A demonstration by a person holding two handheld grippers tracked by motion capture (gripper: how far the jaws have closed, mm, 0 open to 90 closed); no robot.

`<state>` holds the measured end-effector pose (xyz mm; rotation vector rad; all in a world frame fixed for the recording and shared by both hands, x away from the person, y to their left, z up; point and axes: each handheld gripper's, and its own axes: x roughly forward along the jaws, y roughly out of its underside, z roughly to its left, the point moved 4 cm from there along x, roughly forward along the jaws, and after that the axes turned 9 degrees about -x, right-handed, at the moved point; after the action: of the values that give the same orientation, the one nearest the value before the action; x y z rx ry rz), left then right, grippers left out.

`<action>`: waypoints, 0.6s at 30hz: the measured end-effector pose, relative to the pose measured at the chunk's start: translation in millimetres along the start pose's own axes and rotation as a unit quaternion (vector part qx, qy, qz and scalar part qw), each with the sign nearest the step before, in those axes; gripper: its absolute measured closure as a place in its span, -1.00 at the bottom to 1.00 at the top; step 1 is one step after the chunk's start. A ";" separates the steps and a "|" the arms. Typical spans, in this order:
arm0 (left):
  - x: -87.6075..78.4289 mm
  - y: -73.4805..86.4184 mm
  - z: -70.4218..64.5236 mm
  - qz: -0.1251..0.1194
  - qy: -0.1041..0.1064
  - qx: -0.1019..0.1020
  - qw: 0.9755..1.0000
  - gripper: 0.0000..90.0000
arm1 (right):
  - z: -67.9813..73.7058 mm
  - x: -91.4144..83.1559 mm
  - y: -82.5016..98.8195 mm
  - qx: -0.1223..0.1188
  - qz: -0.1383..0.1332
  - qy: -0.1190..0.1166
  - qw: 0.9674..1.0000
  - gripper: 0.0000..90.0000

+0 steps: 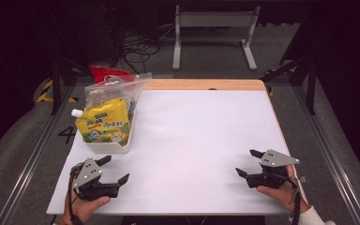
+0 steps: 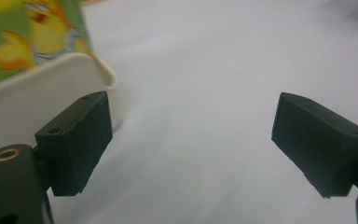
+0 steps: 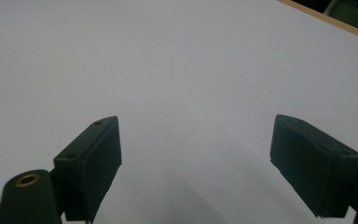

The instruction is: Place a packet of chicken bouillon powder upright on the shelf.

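Observation:
A white bin (image 1: 107, 146) stands at the table's left side and holds a yellow spouted pouch (image 1: 104, 123) with clear plastic bags (image 1: 115, 91) behind it. My left gripper (image 1: 116, 169) rests open on the white tabletop just in front of the bin, nothing between its jaws. In the left gripper view the bin's corner (image 2: 42, 93) and the pouch's print (image 2: 32, 32) lie just beyond the left jaw. My right gripper (image 1: 249, 162) sits open near the front right of the table, far from the bin. Both grippers are held by hands.
The white tabletop (image 1: 201, 136) has a wooden strip (image 1: 201, 84) along its far edge. A red packet (image 1: 104, 72) shows behind the bags. Beyond the table are cables and a metal stand (image 1: 213, 33) on the floor.

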<state>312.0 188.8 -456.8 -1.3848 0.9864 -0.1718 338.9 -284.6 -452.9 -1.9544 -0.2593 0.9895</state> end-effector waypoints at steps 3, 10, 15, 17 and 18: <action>12.7 3.0 -7.7 0.021 0.014 0.008 1.000 -0.77 | -1.9 -2.4 0.9 -0.003 -0.004 0.010 1.000 -0.64; 25.1 5.5 -11.1 0.043 0.019 0.023 0.999 -0.82 | 0.0 0.9 4.3 -0.008 0.008 0.012 1.000 -0.64; 28.9 7.0 -10.0 0.052 0.018 0.028 0.998 -0.82 | 3.6 -0.5 4.0 -0.015 0.009 0.016 1.000 -0.65; 29.8 6.4 -10.6 0.052 0.018 0.031 0.998 -0.82 | 3.3 -1.1 4.3 -0.015 0.009 0.017 1.000 -0.65; 30.6 6.0 -11.1 0.052 0.018 0.030 0.998 -0.82 | 3.2 -1.3 4.6 -0.015 0.010 0.019 1.000 -0.65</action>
<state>320.6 162.8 -475.3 -1.2770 1.0719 -0.1478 334.9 -285.9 -456.8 -2.0052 -0.2350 0.9669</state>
